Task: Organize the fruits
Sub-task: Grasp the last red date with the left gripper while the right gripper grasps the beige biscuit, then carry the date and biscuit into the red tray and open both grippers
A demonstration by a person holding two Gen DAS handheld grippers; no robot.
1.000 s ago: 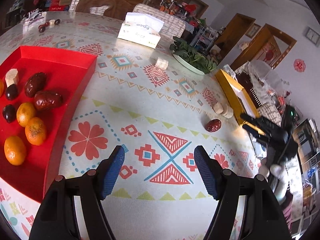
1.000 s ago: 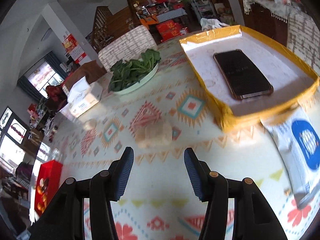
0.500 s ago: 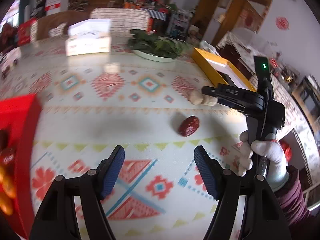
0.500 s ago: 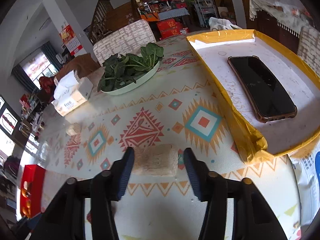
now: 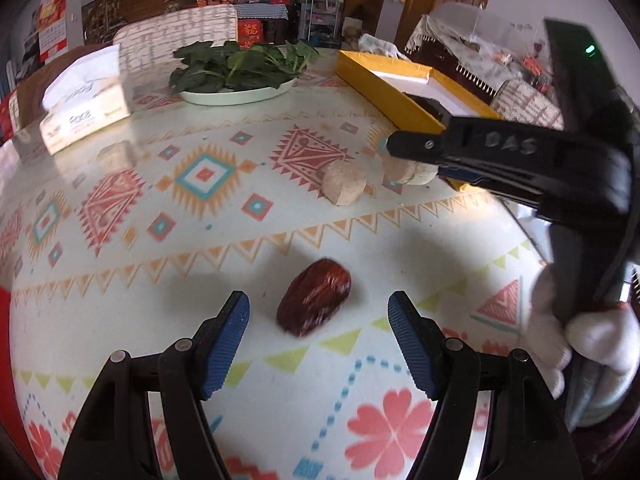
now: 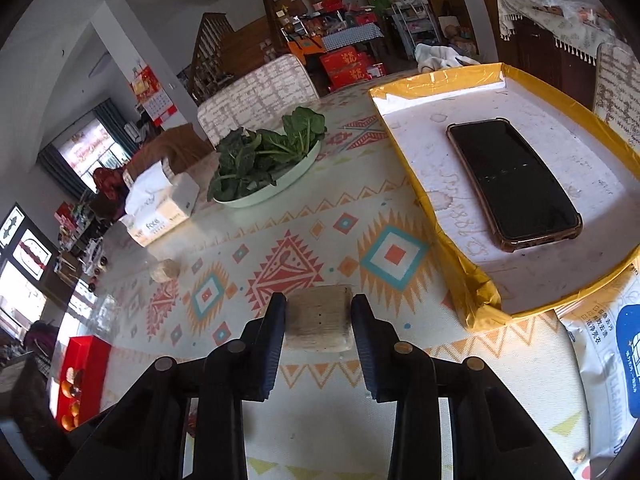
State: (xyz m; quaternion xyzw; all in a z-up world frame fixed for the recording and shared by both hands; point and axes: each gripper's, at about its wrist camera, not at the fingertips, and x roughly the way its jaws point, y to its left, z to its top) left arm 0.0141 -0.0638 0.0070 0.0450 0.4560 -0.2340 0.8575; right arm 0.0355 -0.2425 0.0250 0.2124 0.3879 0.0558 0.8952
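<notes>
A dark red date (image 5: 314, 302) lies on the patterned tablecloth just ahead of my open left gripper (image 5: 319, 314), between the lines of its fingers. Two pale cut pieces lie further off: one free (image 5: 344, 182), one (image 5: 408, 170) between the fingers of my right gripper, which reaches in from the right. In the right wrist view my right gripper (image 6: 319, 318) is shut on that pale chunk (image 6: 319, 323), which rests on the table. The red tray (image 6: 82, 376) with oranges stands far left.
A yellow-rimmed tray (image 6: 472, 304) holding a black phone (image 6: 514, 188) is at the right. A plate of green leaves (image 5: 240, 70), a tissue box (image 5: 82, 110) and another pale piece (image 5: 116, 154) stand further back. A blue-printed packet (image 6: 612, 368) lies at right.
My left gripper has swung away from the red tray and moved up to the date. My right gripper has moved forward around the pale chunk and shut on it.
</notes>
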